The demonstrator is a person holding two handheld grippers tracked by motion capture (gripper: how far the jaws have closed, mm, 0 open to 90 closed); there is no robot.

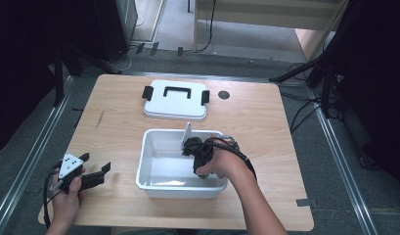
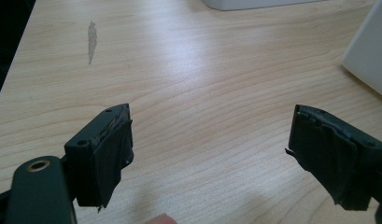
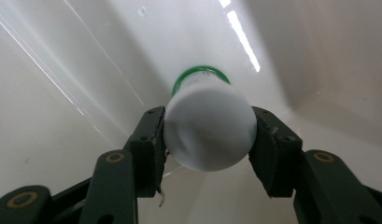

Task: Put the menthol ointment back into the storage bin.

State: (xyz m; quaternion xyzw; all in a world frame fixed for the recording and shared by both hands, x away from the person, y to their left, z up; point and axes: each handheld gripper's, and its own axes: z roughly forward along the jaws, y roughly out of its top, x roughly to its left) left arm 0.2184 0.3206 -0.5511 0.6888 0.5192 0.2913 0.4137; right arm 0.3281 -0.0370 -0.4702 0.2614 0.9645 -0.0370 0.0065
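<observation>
Your right gripper (image 3: 207, 135) has its jaws clamped on a white bottle (image 3: 209, 128), one pad pressed to each side of the rounded end that faces the camera. Past that end you can just make out a green ring (image 3: 201, 74) on the far end of the bottle, pointing down toward the floor of the white bin (image 3: 62, 116). So the bottle is inside the bin, held in the jaws; whether it touches the bottom, I can't tell from here.

From the high view, your right hand (image 1: 222, 164) is reaching down into the bin (image 1: 147, 161), which sits about mid-desk, open at the top. Its white lid (image 1: 175, 103) with the black handle and black side clips lies flat on the desk (image 1: 114, 122) just behind the bin, apart from it.

Your left gripper (image 2: 212, 154) has its jaws wide apart with nothing between them, just bare wood grain underneath. In the high view it sits at the near left corner of the desk (image 1: 97, 174), well apart from the bin, jaws pointing toward it.
</observation>
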